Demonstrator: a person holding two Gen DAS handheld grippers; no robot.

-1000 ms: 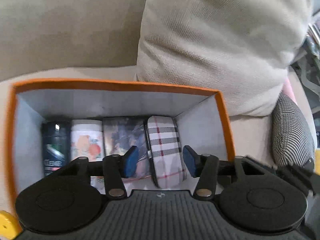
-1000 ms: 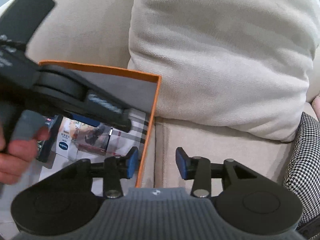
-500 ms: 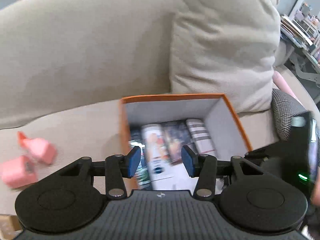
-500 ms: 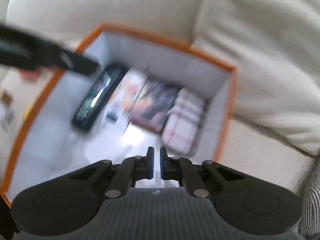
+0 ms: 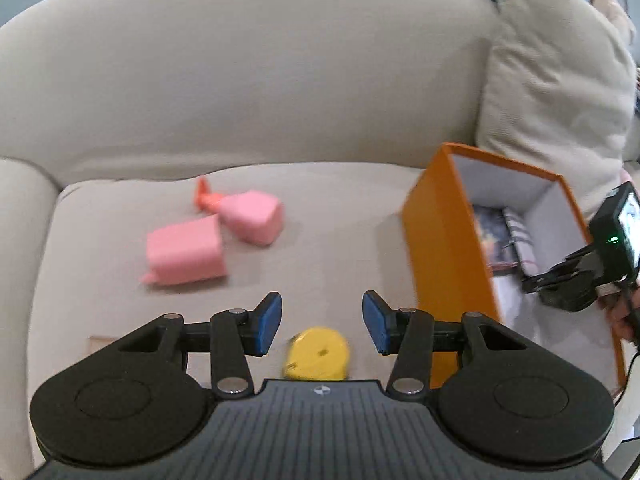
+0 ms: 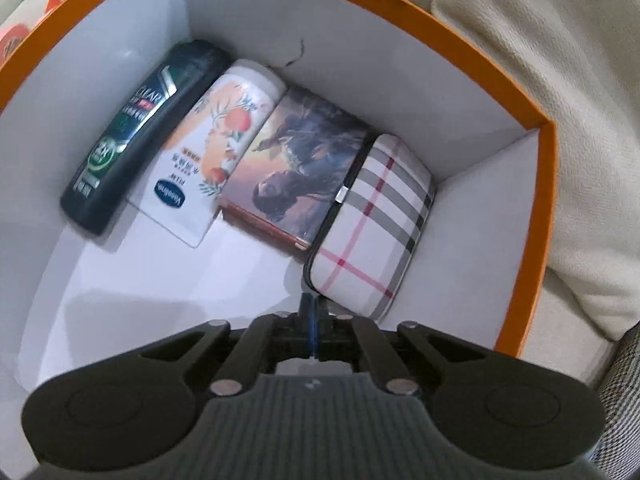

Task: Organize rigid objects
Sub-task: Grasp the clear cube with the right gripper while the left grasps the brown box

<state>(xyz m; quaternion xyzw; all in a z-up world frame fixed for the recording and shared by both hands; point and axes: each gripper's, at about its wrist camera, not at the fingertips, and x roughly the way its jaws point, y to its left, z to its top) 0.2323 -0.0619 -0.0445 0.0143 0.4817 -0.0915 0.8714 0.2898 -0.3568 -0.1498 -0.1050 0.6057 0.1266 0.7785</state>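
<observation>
Left claw [image 5: 322,328] apart above yellow object [image 5: 318,354], right claw [image 6: 314,330] pressed together, empty, pointing steeply down into orange box [image 6: 546,184]

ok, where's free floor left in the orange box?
Bare white floor in the orange box runs along the near side, below the dark bottle, white tube, book and plaid case. The far wall is crowded: all four lie side by side.

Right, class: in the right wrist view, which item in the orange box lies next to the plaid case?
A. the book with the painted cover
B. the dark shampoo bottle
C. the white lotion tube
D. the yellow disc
A: the book with the painted cover lies right against the plaid case inside the orange box.
</observation>
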